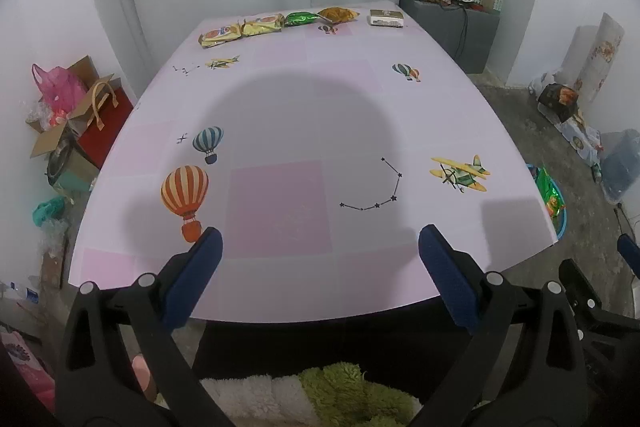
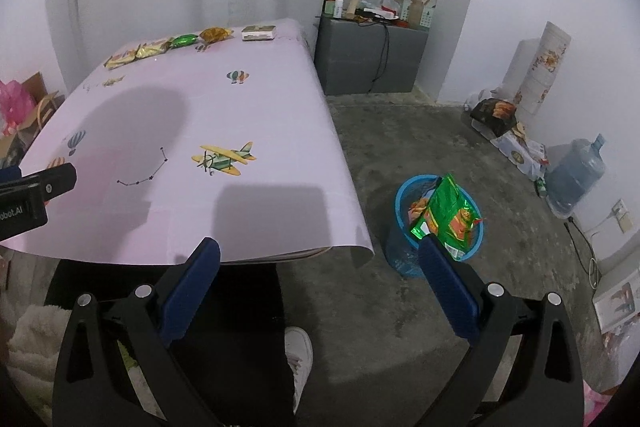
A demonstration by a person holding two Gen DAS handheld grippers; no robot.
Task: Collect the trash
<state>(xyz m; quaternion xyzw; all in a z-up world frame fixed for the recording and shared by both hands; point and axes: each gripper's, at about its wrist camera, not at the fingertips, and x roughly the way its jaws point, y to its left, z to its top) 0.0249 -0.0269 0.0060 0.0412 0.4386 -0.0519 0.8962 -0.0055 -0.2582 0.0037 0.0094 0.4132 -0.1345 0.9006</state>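
White curtains closed the far side of the room, and the grey concrete floor [image 2: 400, 131] was crowded along the walls with bags and boxes. We held both tools at the near edge of the worktop [image 1: 304, 115], which was covered with a pink cloth printed with balloons and aeroplanes.

On the floor just beside the right edge of the worktop stood the blue bin [image 2: 404, 199]. A large green bag [image 2: 448, 215] stuck out above its rim, so we judged it was already rather full. One more item dropped carelessly could slide off this bag and land on the floor.

Both tools were empty. The left hand-held gripper [image 1: 316, 263] had its jaws wide apart over the near edge, and the right hand-held gripper [image 2: 320, 271] was the same, pointed between the worktop corner and the bin.

The remaining trash lay well apart from us, in a row along the far edge: two yellow packets [image 1: 240, 30], touching each other, then a green wrapper [image 1: 300, 19], an orange-brown wrapper [image 1: 338, 14] and a small flat box [image 1: 386, 18]. We judged the long reach to be the main risk. The shiny wrappers could slip from the pads, and a push instead of a clean grasp could send one off the far edge.
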